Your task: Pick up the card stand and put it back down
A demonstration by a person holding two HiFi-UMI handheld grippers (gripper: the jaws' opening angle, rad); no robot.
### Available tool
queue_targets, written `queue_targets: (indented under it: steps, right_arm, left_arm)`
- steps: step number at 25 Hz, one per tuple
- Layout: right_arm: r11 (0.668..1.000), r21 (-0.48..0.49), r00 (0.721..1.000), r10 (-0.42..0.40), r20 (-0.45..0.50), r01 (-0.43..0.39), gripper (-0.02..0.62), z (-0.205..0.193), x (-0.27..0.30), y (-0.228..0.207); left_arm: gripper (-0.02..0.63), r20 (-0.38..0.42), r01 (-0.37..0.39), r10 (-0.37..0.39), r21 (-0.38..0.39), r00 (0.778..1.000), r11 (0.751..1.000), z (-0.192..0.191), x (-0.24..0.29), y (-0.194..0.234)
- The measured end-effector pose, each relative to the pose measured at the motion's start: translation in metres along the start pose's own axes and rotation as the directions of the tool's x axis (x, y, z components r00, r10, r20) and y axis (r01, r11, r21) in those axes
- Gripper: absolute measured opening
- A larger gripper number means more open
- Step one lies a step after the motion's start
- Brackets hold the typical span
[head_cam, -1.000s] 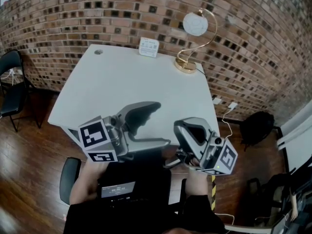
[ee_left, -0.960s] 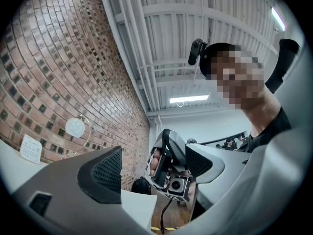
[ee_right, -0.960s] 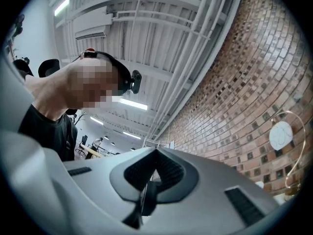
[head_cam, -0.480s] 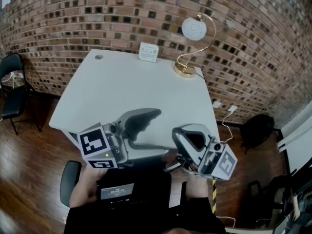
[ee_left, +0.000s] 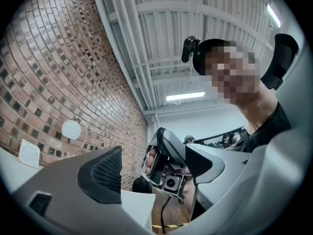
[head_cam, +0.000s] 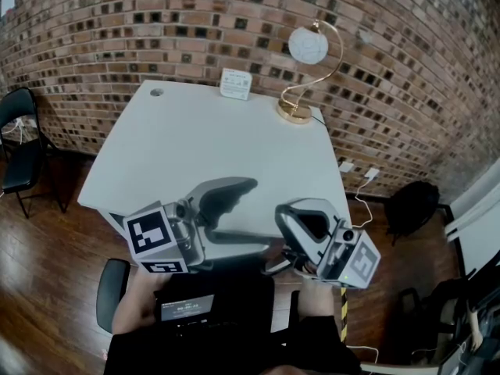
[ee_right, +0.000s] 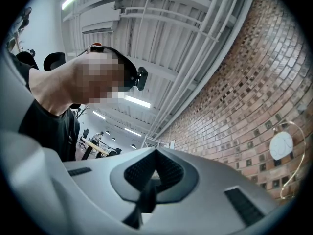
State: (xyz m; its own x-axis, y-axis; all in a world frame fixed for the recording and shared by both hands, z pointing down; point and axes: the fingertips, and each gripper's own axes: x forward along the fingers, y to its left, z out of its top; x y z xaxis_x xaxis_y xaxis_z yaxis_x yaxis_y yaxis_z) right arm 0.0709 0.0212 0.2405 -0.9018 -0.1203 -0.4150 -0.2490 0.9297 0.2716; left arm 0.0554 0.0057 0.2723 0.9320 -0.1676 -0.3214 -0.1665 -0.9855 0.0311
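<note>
- The card stand (head_cam: 236, 83) stood at the table's (head_cam: 180, 147) far edge by the brick wall, left of the lamp (head_cam: 301, 69).
- The left gripper (head_cam: 258, 209) hung over the near edge, jaws wide apart, nothing between them.
- The right gripper (head_cam: 285, 213) sat beside it, jaws pressed together, empty.
- Both were well apart from the stand.

You face a white table (head_cam: 195, 143), a white card stand (head_cam: 236, 83), a gold lamp (head_cam: 295, 113) with a white globe (head_cam: 308, 46), and a red-brown brick wall (head_cam: 117, 30).
</note>
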Motion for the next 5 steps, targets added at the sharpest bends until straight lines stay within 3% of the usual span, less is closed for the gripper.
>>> queue_targets:
  steps: [5]
  right_arm:
    - [1.000, 0.003, 1.000, 0.003, -0.007, -0.003, 0.009, -0.0041, 0.0011, 0.0011]
  left_arm:
    - [0.399, 0.000, -0.002, 0.002, -0.004, 1.000, 1.000, -0.0020, -0.0033, 0.0008]
